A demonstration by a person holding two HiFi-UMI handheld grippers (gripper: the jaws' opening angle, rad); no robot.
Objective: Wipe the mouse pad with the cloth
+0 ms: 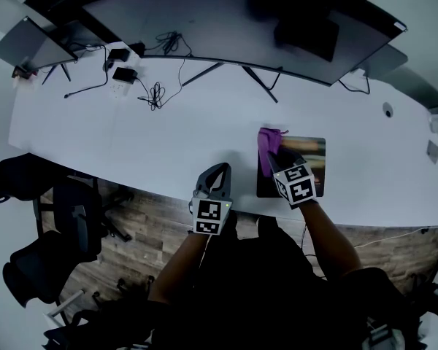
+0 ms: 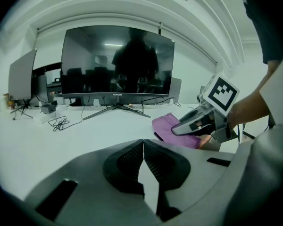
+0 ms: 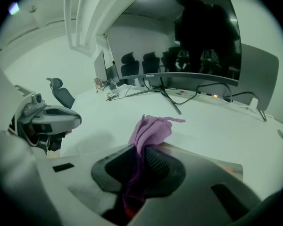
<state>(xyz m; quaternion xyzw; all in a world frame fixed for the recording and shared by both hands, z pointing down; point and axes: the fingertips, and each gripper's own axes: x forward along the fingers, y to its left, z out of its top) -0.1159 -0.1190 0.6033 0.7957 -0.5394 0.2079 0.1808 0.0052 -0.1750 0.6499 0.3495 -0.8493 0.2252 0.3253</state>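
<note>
Wide monitor (image 1: pixel 233 28) on white table (image 1: pixel 131 144); tangled cable (image 1: pixel 155 95); black chairs (image 1: pixel 71 214) at left.

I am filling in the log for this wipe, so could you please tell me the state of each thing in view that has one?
Left tool: shut, nothing between its jaws.
Right tool: shut on the cloth.
Cloth: bunched, sticking out past the jaws over the mouse pad.
Mouse pad: flat on the desk, left part under the cloth.
Monitor: screen dark.
</note>
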